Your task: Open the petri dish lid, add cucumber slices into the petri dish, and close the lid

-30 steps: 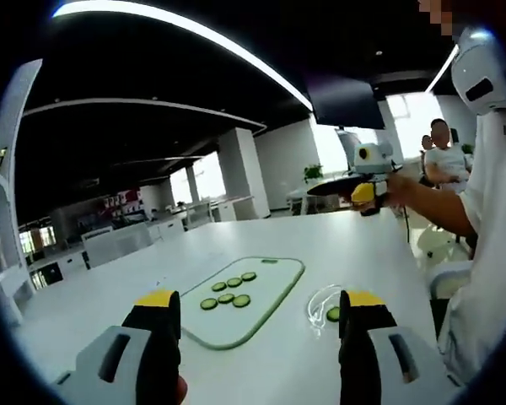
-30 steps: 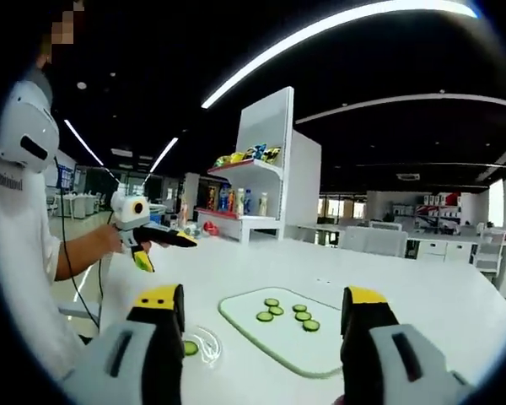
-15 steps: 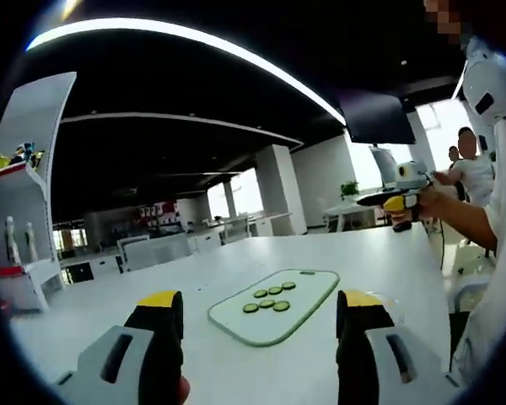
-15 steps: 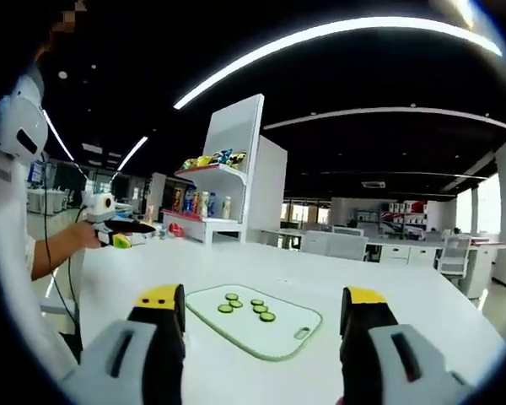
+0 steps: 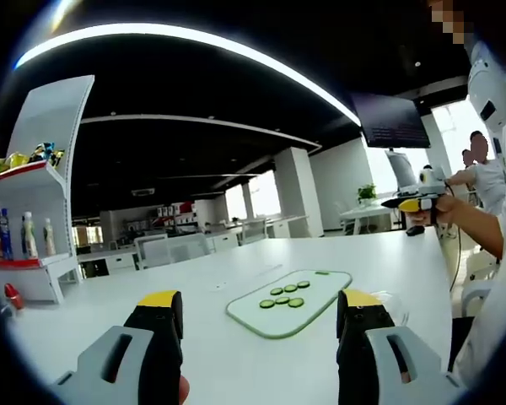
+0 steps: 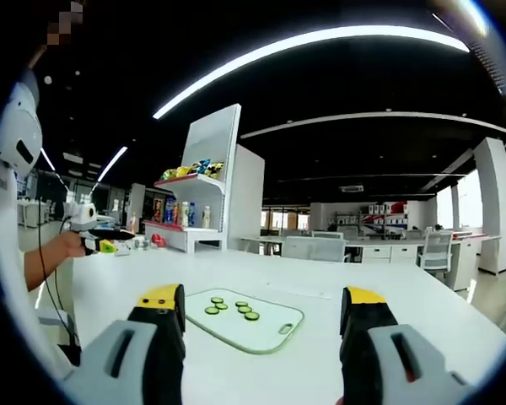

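Both my left gripper (image 5: 257, 337) and right gripper (image 6: 266, 337) hang wide, empty; next I reach the petri dish (image 5: 390, 300) lid beside the cutting board (image 5: 289, 300).

Readable text: none in the left gripper view or the right gripper view.
White shelf unit (image 6: 204, 181): bottles and packets carry labels, too small and blurred to read.
Pale green rectangular cutting board (image 6: 246, 319): no printing visible.
Red-and-white panels on the far wall (image 6: 386, 207): possible signage, lettering not legible.
Dark wall-mounted screen (image 5: 390, 121): blank, no characters showing.
Yellow-tipped gripper jaws: no markings or numbers legible.
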`<action>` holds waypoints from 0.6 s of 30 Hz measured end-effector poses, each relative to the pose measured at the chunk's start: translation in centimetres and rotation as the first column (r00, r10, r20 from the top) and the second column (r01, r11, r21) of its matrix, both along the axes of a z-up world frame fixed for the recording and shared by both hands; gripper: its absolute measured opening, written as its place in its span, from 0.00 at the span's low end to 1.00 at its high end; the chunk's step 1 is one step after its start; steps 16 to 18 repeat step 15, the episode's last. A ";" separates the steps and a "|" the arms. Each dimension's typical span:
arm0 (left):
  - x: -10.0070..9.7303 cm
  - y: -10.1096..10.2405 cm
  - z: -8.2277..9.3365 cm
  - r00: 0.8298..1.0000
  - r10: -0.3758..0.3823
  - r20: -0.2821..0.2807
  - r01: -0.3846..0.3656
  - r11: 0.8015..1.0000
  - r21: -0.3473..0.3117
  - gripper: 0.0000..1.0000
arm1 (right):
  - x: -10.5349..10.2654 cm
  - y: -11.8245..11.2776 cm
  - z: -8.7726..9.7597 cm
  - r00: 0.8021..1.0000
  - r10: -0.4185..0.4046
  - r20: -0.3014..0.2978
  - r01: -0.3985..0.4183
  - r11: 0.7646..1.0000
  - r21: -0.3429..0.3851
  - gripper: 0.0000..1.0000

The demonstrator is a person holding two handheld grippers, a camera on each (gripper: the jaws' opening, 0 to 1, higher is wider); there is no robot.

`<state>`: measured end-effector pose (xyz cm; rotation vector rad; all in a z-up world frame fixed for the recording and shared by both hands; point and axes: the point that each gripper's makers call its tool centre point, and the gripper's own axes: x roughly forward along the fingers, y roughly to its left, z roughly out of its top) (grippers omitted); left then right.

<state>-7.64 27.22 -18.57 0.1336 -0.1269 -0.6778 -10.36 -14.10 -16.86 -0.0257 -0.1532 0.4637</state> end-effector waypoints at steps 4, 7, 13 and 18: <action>-0.2 -0.1 0.3 1.000 -0.003 0.008 0.003 1.000 -0.001 0.75 | -0.1 -0.2 0.1 1.000 -0.007 0.001 0.007 1.000 -0.003 0.74; -0.3 -0.3 0.4 1.000 -0.014 0.012 0.014 1.000 -0.004 0.75 | 0.0 -0.5 0.0 1.000 -0.011 -0.001 0.011 1.000 0.002 0.73; -0.5 -0.6 0.4 1.000 -0.027 0.013 0.027 1.000 -0.015 0.75 | 0.0 -0.2 -0.3 1.000 -0.006 -0.009 0.006 1.000 -0.001 0.73; -0.5 -0.7 0.4 1.000 -0.028 0.013 0.028 1.000 -0.012 0.75 | 0.0 -0.1 -0.3 1.000 -0.006 -0.010 0.006 1.000 -0.004 0.73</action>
